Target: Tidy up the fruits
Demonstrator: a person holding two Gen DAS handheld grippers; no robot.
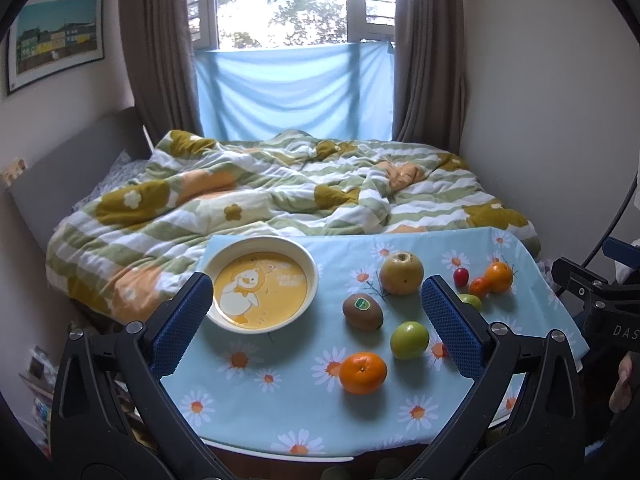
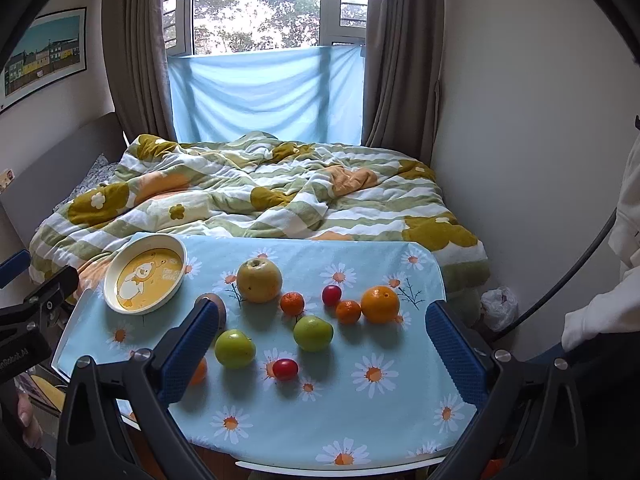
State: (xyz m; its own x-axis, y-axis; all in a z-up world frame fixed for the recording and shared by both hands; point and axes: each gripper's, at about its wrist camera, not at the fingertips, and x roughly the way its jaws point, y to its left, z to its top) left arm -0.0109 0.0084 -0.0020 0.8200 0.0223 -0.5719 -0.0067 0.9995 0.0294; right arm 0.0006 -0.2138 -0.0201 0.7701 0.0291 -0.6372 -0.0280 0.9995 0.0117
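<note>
Gripper, left [image 1: 316, 320]: jaws spread wide, nothing between the blue pads, held above the near edge of the counter.
Gripper, right [image 2: 320, 344]: jaws likewise wide apart and empty, tilted down over the fruit.

Counter [image 2: 400, 412]: covered in a light blue daisy-print cloth. Landmark for what follows: the pear [image 2: 259, 280], yellow-brown, upright, toward the far middle of the cloth.

Nearer than the pear:
- large orange [image 1: 363, 367], nearest the front edge in the left wrist view
- red cherry tomato [image 2: 285, 369], just right of the front green apple
- green apple, front [image 2: 235, 348]
- green apple, second [image 2: 313, 332], right of the first, apart from it
- kiwi [image 1: 362, 311] with green sticker, near and left of the pear

Right of the pear:
- small mandarin [image 2: 292, 303], close by
- second red cherry tomato [image 2: 331, 295]
- second small mandarin [image 2: 348, 311], touching a bigger orange [image 2: 380, 304]

Left of the pear:
- plate [image 2: 116, 280], cream rim, yellow centre with a duck picture, holding no fruit, at the far left corner.

Beyond the pear:
- bed with rumpled green-striped duvet [image 2: 280, 200]
- blue cloth [image 2: 264, 92] hung across the lower window
- brown curtains [image 2: 136, 40] either side.
</note>
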